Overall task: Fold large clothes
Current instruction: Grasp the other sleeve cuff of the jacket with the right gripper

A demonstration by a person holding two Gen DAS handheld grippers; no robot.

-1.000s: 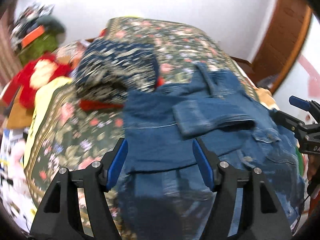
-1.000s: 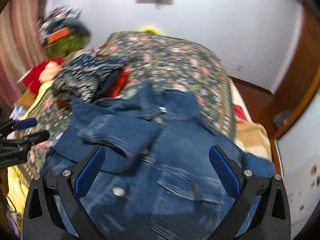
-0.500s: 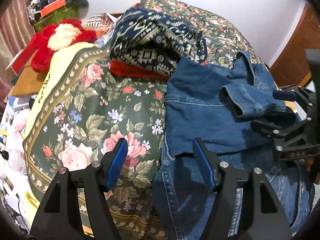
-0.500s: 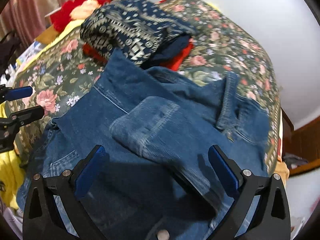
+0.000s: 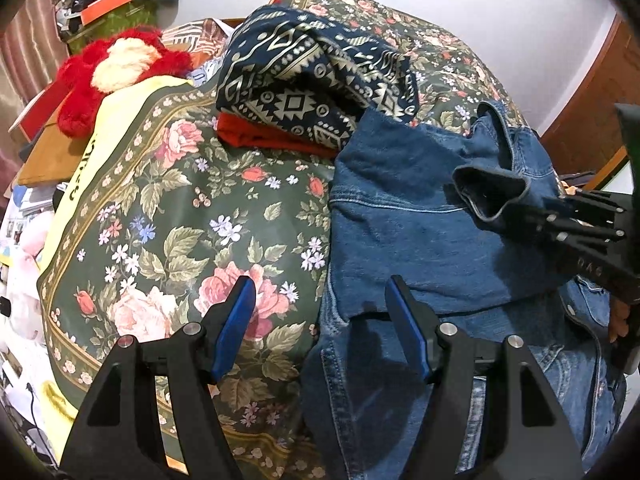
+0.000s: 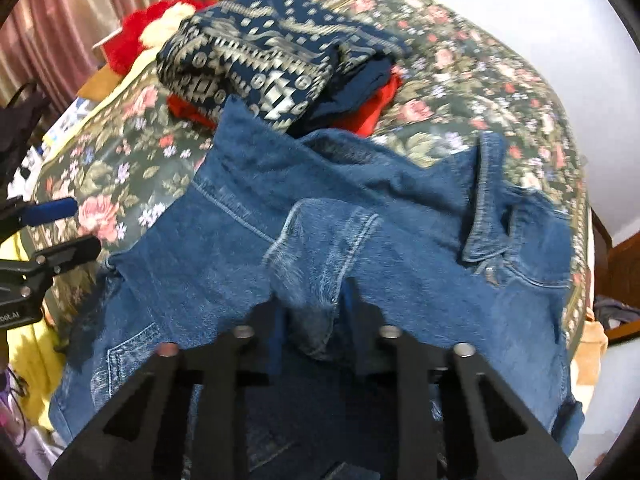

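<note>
A blue denim jacket (image 5: 408, 224) lies crumpled on the floral bedspread (image 5: 172, 216); its collar (image 6: 484, 200) points toward the far side. My right gripper (image 6: 312, 312) has its jaws closing, with the sleeve cuff (image 6: 316, 248) pinched between them. Seen from the left wrist, that right gripper (image 5: 560, 220) holds the cuff (image 5: 492, 192) lifted off the jacket body. My left gripper (image 5: 318, 300) is open, low over the jacket's left edge, one finger above the bedspread and one above the denim, with nothing pressed between the pads.
A folded navy patterned garment (image 5: 312, 76) on a red one (image 5: 272, 138) lies just beyond the jacket. A red and cream plush toy (image 5: 112, 68) and clutter sit at the far left. A wooden door frame (image 5: 584, 112) stands at the right.
The right gripper dropped toward the jacket and went from wide open to closed on the sleeve cuff. The left gripper moved down and left to the jacket's edge, still open.
</note>
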